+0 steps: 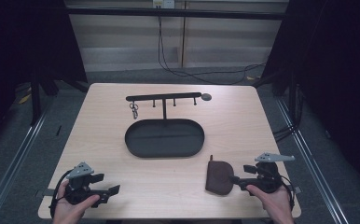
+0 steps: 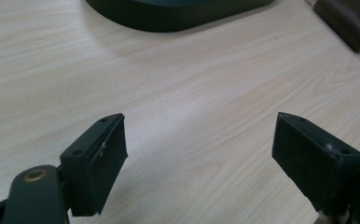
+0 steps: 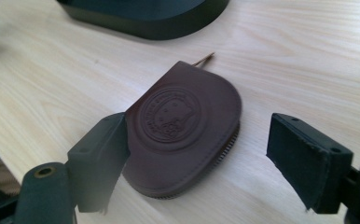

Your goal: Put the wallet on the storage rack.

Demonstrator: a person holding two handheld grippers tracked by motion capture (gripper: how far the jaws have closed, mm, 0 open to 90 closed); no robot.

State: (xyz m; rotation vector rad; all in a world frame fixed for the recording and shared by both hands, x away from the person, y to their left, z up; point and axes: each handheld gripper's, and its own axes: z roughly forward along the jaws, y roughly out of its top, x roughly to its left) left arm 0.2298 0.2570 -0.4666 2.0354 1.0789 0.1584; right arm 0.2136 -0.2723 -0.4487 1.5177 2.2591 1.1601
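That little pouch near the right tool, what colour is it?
Dark brown pouch with an embossed round emblem, clearest in the right gripper view.

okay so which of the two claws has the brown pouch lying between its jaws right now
The right claw. The brown leather pouch lies flat on the table between its open jaws, while the left claw has bare wood between its jaws.

Brown pouch [image 3: 185,130] (embossed round crest), black oval tray [image 1: 164,138], pale wood-grain table [image 1: 243,121].
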